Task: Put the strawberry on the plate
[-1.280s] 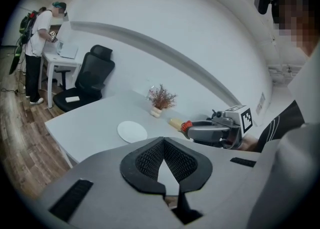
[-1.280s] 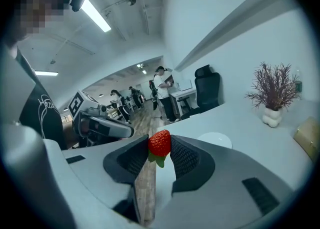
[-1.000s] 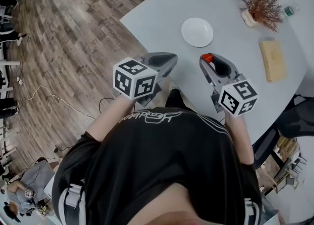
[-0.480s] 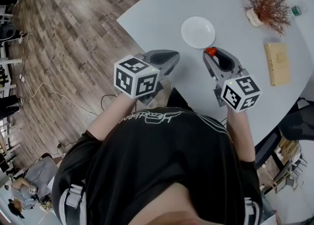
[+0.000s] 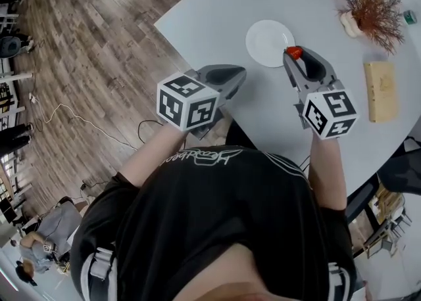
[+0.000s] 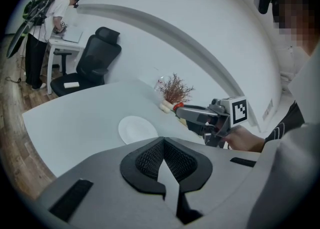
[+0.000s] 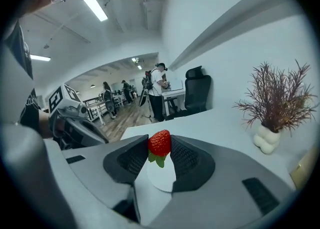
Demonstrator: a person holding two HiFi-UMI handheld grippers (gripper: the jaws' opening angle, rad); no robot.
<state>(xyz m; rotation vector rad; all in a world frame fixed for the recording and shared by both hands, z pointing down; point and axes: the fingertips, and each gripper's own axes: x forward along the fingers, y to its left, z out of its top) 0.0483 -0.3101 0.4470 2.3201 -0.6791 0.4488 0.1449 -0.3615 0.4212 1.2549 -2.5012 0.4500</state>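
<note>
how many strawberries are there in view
1. The strawberry is gripped between the right tool's jaws, held by the rim of the white plate. No other shows on the table.

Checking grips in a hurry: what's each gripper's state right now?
Left gripper: closed, empty.
Right gripper: closed on the strawberry.

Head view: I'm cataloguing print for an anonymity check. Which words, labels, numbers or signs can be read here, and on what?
None can be read.
Black shirt: white lettering across the upper back, too blurred to read.
Left marker cube, right marker cube: square black-and-white patterns, no letters or numbers.
</note>
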